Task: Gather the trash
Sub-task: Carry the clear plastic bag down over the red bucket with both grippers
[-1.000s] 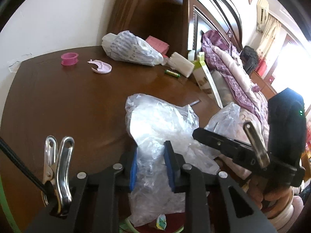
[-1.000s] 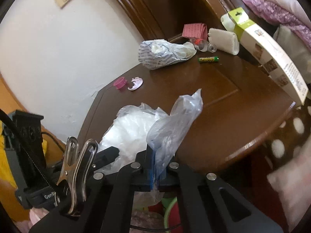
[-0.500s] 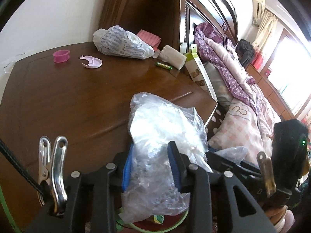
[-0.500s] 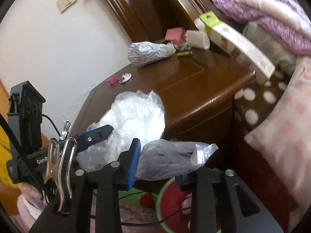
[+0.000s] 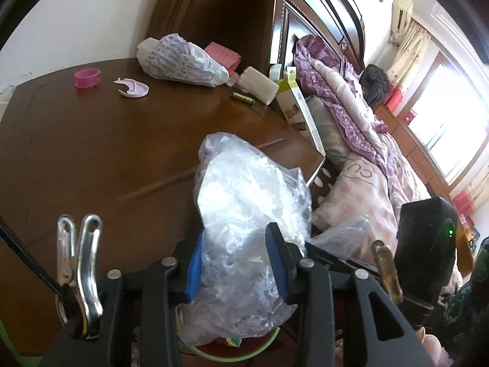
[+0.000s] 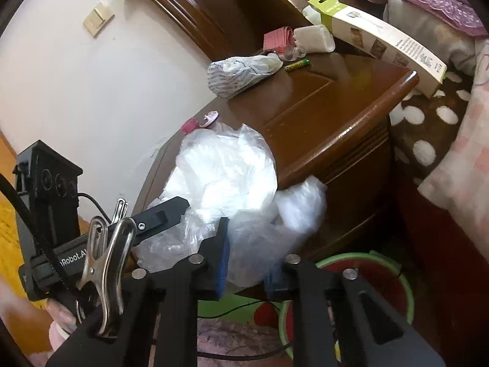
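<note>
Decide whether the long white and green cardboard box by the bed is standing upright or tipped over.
Tipped. The long white and green cardboard box slants between the brown wooden nightstand and the bed, its green end highest.

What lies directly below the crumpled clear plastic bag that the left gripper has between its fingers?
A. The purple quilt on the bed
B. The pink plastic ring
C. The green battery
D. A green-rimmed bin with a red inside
D: in the left wrist view the crumpled clear plastic bag hangs past the wooden nightstand, over the green-rimmed bin.
</note>
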Available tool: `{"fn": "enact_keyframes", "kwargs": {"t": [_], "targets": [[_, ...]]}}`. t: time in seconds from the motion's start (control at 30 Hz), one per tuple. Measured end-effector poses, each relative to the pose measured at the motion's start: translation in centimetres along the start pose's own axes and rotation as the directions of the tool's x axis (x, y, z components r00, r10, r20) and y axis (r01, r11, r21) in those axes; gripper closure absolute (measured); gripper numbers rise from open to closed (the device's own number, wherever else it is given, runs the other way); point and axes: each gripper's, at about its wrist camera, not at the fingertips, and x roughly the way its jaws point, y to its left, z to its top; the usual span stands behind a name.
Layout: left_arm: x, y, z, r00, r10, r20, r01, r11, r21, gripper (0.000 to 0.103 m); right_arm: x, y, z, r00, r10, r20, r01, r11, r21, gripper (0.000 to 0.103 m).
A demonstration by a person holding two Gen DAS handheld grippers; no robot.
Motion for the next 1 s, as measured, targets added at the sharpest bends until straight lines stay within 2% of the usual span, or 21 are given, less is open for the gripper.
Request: {"fn": "enact_keyframes", "kwargs": {"t": [0.1, 0.27, 0.43, 0.63, 0.87, 1.0], "targets": [[-0.2, -0.6, -0.7, 1.0, 0.001, 0.002, -0.001, 1.0, 0.016, 0.08, -1.2, -0.5, -0.6, 0.999, 0.016, 0.03, -0.016, 1.0, 0.013, 0.092], [-0.6, -2.5, -3.1, 1.0, 0.017, -0.002, -0.017, 0.998, 0.059, 0.081, -2.9, -1.3, -1.6, 0.998, 0.021, 0.051, -0.022, 0.999, 0.028, 0.094], [-1.4, -4.1, -5.3, 1.0, -0.003, 0.016, 0.002, 0.996, 0.09, 0.082, -5.0, -2.3, -3.2, 0.997, 0.034, 0.068, -0.036, 0.998, 0.043, 0.094], [-0.7, -6.0, -8.6, 1.0, 0.025, 0.0, -0.025, 0.99, 0.138, 0.082, -6.6, -3.1, -6.1, 0.998, -0.016, 0.058, 0.014, 0.999, 0.032, 0.094], [2.5, -5.7, -12.1, 0.995, 0.02, -0.096, -0.008, 0.992, 0.125, 0.082, -6.7, -5.5, -9.7, 0.997, -0.074, 0.023, 0.073, 0.996, 0.045, 0.094], [4.4, -5.6, -13.4, 0.99, 0.029, -0.139, -0.011, 0.991, 0.13, 0.082, -6.0, -6.4, -11.0, 0.991, -0.137, -0.008, 0.137, 0.99, 0.024, 0.094]]}}
